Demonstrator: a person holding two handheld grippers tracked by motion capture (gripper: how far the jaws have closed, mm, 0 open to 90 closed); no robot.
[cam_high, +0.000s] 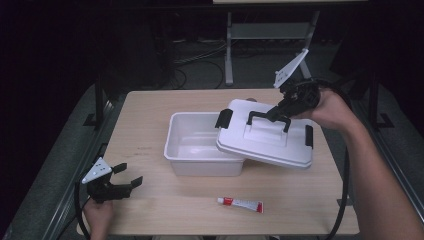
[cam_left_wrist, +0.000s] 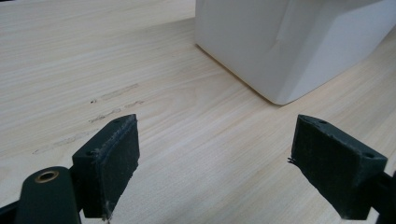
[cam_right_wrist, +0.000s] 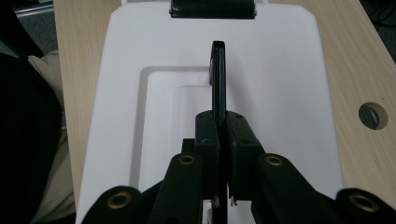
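Clamped on the black handle (cam_high: 268, 116), the right gripper (cam_high: 276, 112) holds the white lid (cam_high: 267, 140) tilted, overlapping the right rim of the open white bin (cam_high: 192, 142). The left gripper (cam_high: 127, 176) is held spread wide, empty, at the near left table (cam_high: 165, 210) corner. A small tube (cam_high: 240, 204) lies near the front edge.

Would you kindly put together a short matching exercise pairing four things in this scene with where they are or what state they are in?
Things:
1. lid
2. tube
3. left tool
4. box

Places or states:
A. lying flat near the table's front edge
B. open and holding nothing, near the table's left front corner
C. tilted, held by its black handle in the shut right tool
D. standing uncovered at the middle of the table

Pairs: 1-C, 2-A, 3-B, 4-D
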